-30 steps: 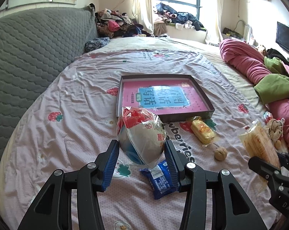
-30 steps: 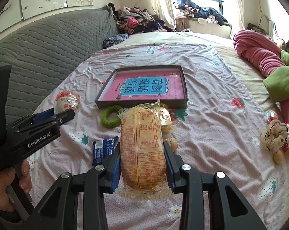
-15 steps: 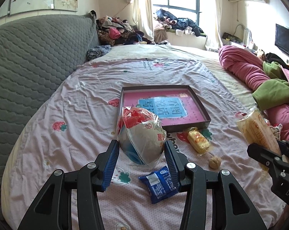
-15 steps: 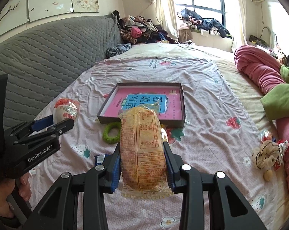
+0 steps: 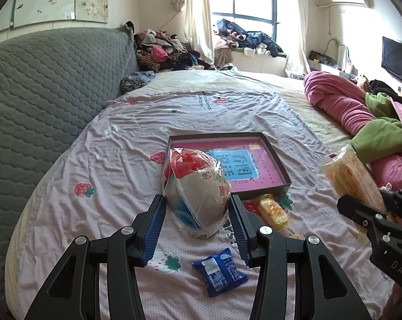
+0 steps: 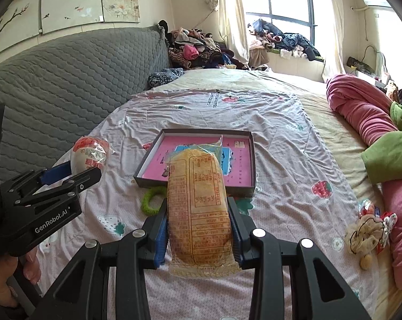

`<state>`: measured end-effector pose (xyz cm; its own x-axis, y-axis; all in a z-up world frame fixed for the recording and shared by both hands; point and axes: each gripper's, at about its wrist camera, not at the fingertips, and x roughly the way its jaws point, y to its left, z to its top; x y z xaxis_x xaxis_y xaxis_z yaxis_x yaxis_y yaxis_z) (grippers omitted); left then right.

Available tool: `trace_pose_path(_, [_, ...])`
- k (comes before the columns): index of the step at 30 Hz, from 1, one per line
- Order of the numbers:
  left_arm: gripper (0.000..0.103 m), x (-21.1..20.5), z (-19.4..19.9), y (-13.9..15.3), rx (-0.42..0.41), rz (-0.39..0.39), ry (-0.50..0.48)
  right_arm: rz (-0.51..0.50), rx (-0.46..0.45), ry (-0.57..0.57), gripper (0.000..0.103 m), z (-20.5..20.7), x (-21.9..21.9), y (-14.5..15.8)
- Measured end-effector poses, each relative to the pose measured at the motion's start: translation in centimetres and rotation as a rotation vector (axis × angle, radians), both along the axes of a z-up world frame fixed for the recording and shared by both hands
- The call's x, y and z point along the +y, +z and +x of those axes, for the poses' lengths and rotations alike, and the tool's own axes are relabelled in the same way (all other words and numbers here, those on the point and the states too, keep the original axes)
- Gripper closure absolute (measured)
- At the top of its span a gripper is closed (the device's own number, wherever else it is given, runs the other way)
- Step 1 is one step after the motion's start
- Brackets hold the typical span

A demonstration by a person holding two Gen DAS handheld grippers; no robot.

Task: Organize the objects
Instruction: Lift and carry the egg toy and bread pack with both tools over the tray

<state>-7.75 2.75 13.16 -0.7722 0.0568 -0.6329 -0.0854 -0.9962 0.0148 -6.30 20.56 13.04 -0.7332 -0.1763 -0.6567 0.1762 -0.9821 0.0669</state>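
My left gripper (image 5: 197,222) is shut on a round wrapped snack bowl (image 5: 198,192) with a red top, held above the bedsheet. That bowl (image 6: 90,154) also shows at the left of the right wrist view, with the left gripper (image 6: 75,172) around it. My right gripper (image 6: 199,229) is shut on a long yellow bread pack (image 6: 198,208), also lifted. The same bread pack (image 5: 350,173) shows at the right of the left wrist view. A shallow dark box (image 5: 277,165) with a pink and blue bottom lies on the bed ahead of both grippers; the dark box (image 6: 250,160) is partly hidden by the bread.
On the sheet lie a blue snack packet (image 5: 219,272), a small yellow bread pack (image 5: 271,210), a green ring (image 6: 151,200) and a plush toy (image 6: 366,232). Pink and green bedding (image 6: 374,133) is piled at the right. A grey padded headboard (image 5: 40,93) runs along the left.
Both grippers have risen with their loads; the box and the loose items now sit lower and farther off in both views. Neither grip has changed.
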Motion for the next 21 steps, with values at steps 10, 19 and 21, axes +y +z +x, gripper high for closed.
trace_pose_path(10, [0.053,0.8,-2.4,0.8,0.005,0.000,-0.009,0.021,0.025,0.000,0.064,-2.4,0.2,1.2])
trace_pose_path(19, [0.053,1.9,-5.2,0.6,0.002,-0.005,-0.024,0.019,0.044,0.007,0.064,-4.7,0.3,1.6])
trace_pose_path(21, [0.053,2.0,-5.7,0.4,0.001,-0.007,-0.028,0.018,0.047,0.009,0.064,-5.3,0.3,1.5])
